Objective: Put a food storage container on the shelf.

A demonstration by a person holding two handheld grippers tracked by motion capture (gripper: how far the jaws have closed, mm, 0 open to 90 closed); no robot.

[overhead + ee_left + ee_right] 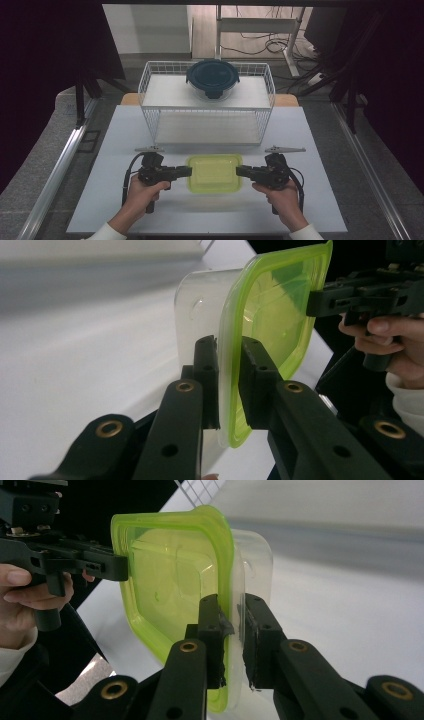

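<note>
left gripper [186, 171] and right gripper [241, 171] each clamp nearly shut on opposite rims of the green-lidded container [214, 173], sharing its weight so it stays level.

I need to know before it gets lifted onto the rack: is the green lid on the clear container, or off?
On. The green lid covers the clear container, and the left gripper and right gripper each clamp its rim at opposite ends.

A pale grey-white table [125, 200] is seen carrying one thing directly — a white wire rack [206, 102] set at its far middle. On the rack's upper shelf a round clear container with a dark blue lid [212, 77] is stood — toward the back.
</note>
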